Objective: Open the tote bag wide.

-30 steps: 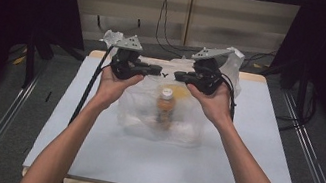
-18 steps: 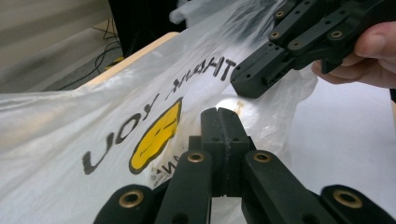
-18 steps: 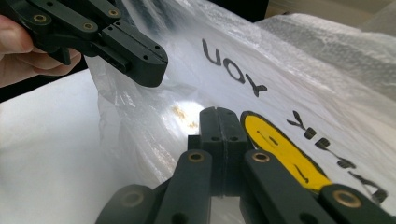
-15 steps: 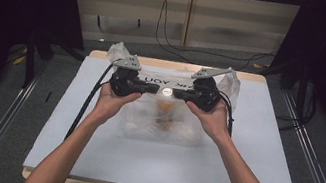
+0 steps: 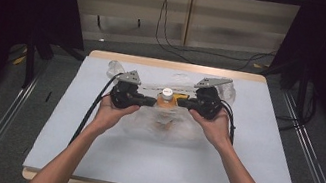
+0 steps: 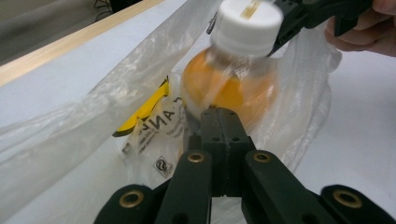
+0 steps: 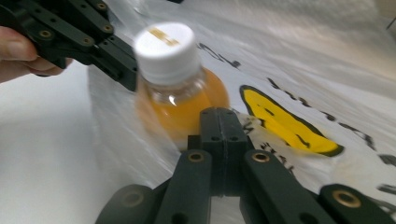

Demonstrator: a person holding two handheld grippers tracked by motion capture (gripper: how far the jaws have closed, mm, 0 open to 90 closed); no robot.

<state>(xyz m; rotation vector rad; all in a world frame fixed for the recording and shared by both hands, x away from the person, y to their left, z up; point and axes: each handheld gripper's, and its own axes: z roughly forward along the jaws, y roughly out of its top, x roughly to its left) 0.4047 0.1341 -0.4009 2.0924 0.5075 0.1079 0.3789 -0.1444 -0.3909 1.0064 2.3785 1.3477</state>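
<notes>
The bottle of orange drink [image 5: 165, 103] is standing upright inside a clear plastic bag [image 5: 165, 127] near the far middle of the table [image 5: 147, 170], its long axis running straight up and its white cap [image 5: 167, 93] pointing at the ceiling. The left gripper [image 5: 150, 101] is sitting just beside the bottle on its left, and the right gripper [image 5: 181, 103] just beside it on its right, so the bottle is lying directly between the two tips, about equally near each.

In the left gripper view the jaws are standing pressed together, with the bag's film gathered at their tip and the bottle [image 6: 233, 88] just beyond; in the right gripper view the jaws are likewise together against the film in front of the bottle [image 7: 180, 105]. Each looks clamped on the bag's edge, though the thin film is hard to make out between the pads.

Judging from this, both hands are working the bag's mouth on either side of the bottle's neck, with the bag's yellow print [image 7: 289, 123] lying beyond the bottle.
</notes>
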